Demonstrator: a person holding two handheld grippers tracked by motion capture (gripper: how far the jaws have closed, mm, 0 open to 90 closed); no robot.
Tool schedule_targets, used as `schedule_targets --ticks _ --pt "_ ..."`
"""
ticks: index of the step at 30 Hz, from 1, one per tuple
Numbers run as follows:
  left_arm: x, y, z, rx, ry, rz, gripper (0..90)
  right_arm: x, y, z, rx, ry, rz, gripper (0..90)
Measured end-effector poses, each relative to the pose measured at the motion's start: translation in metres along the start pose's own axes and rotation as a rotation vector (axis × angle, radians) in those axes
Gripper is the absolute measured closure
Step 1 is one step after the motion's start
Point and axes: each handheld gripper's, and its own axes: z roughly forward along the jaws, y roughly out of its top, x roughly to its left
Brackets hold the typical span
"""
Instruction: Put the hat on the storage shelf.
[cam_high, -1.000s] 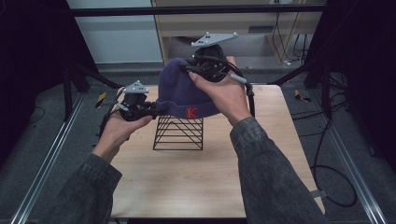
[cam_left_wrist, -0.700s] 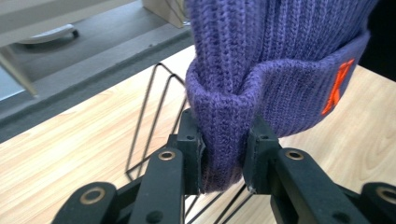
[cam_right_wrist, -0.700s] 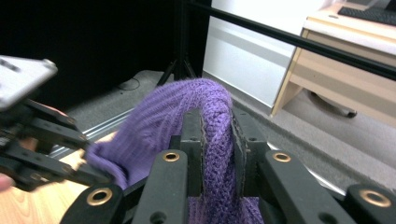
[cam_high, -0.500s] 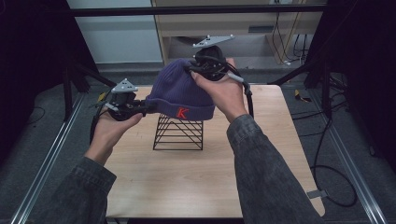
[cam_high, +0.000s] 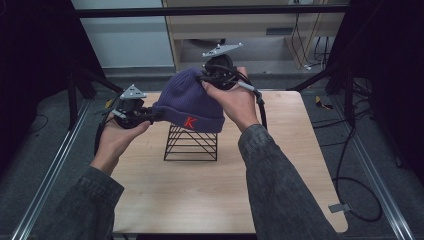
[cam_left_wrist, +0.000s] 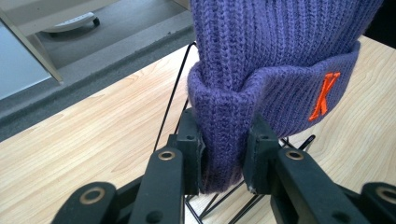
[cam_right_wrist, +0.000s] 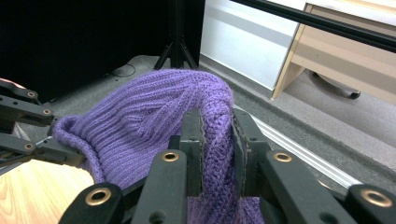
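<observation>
Lifted toward 11 o'clock off the wire rack, the beanie hangs pinched in both claws: left claw shut on cuff, right claw on crown; its cuff could snag the rack and tip it.

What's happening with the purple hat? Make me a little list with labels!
hat: purple knit beanie with an orange K, held up over the rack
left tool: shut on the hat's folded cuff
right tool: shut on the hat's top
rack: black wire rack standing under the hat
table: light wooden table
hat touching the rack: cannot tell
</observation>
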Motion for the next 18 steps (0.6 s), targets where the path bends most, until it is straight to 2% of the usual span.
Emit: schedule_targets --ticks 5,16,18 --pt "0.001 -0.009 0.008 0.007 -0.002 -0.027 71.2 0.004 -0.005 0.001 0.016 0.005 -0.017 76.6" --pt "0.005 -0.026 0.018 0.027 -0.013 -0.049 71.0 0.012 -0.016 0.008 0.048 0.027 -0.022 76.1" --pt "0.005 -0.029 0.019 0.033 -0.014 -0.047 70.9 0.015 -0.016 0.009 0.050 0.030 -0.037 76.1"
